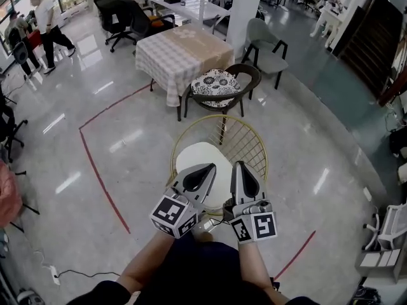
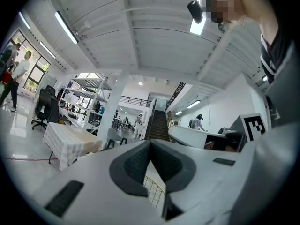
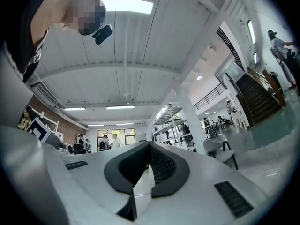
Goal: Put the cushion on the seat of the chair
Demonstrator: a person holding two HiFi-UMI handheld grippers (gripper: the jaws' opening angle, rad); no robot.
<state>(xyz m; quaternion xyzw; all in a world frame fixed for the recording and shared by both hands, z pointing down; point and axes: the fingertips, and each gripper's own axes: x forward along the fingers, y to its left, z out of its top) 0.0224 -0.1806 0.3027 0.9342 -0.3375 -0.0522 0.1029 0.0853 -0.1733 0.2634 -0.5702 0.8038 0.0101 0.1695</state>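
Observation:
A round white cushion [image 1: 194, 161] lies on the seat of the gold wire chair [image 1: 245, 138], straight below me in the head view. Both grippers hang side by side above the seat's near edge, apart from the cushion. My left gripper [image 1: 207, 169] is shut, its dark pads meeting with nothing between them [image 2: 150, 142]. My right gripper [image 1: 239, 166] is shut and empty too [image 3: 150, 146]. Both gripper views look out level across the hall. A bit of the gold wire back [image 2: 154, 193] shows under the left jaws.
Behind the gold chair stands a dark chair [image 1: 245, 75] with a black-and-white patterned cushion [image 1: 215, 81]. A table with a checked cloth [image 1: 181, 53] and a grey chair [image 1: 267, 43] stand further back. Red floor lines [image 1: 102, 183] mark the area. People stand far left.

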